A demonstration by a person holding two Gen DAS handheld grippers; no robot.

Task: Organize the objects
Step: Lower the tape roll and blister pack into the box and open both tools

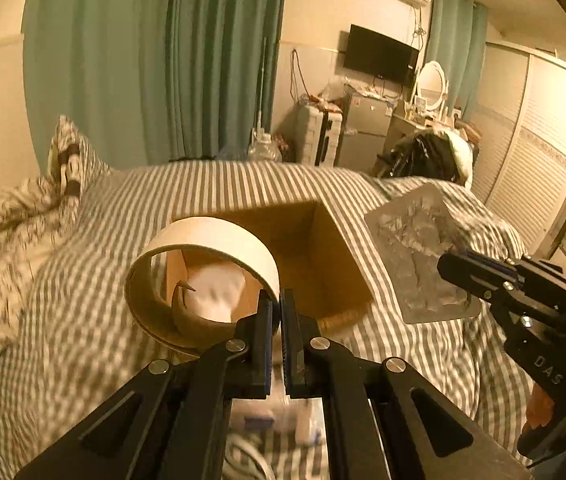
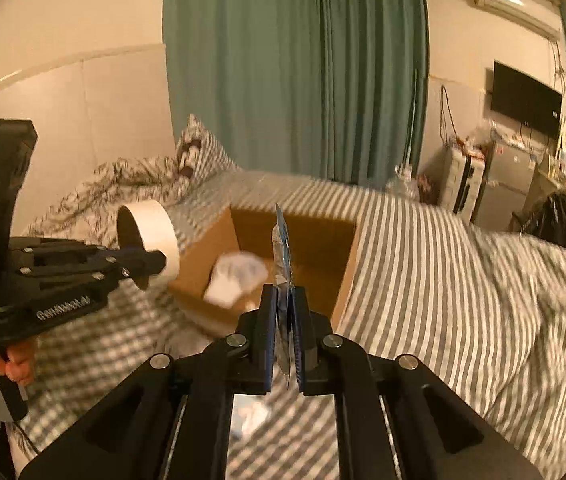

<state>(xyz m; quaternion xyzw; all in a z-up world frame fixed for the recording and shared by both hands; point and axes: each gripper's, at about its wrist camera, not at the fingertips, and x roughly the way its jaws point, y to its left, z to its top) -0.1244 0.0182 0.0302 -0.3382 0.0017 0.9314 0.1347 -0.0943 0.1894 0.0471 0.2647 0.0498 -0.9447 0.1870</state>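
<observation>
Left wrist view: a wide cream tape roll (image 1: 203, 276), brown inside, is pinched by its wall between the closed fingers of the left gripper (image 1: 280, 308) and held just above the near left corner of the box (image 1: 331, 256). The box, an open brown carton, sits on the striped bed (image 1: 83, 280), and a white crumpled item (image 1: 215, 292) lies inside it. A flat silvery blister pack (image 1: 423, 256) is clamped by its lower edge in the closed right gripper (image 1: 459, 276), just right of the box and above the bed. In the right wrist view the pack (image 2: 282, 248) is seen edge-on, upright between the fingers (image 2: 267, 320), over the box's near rim. Bed surface lies open right of the box; rumpled bedding (image 2: 123, 184) lies to its left.
</observation>
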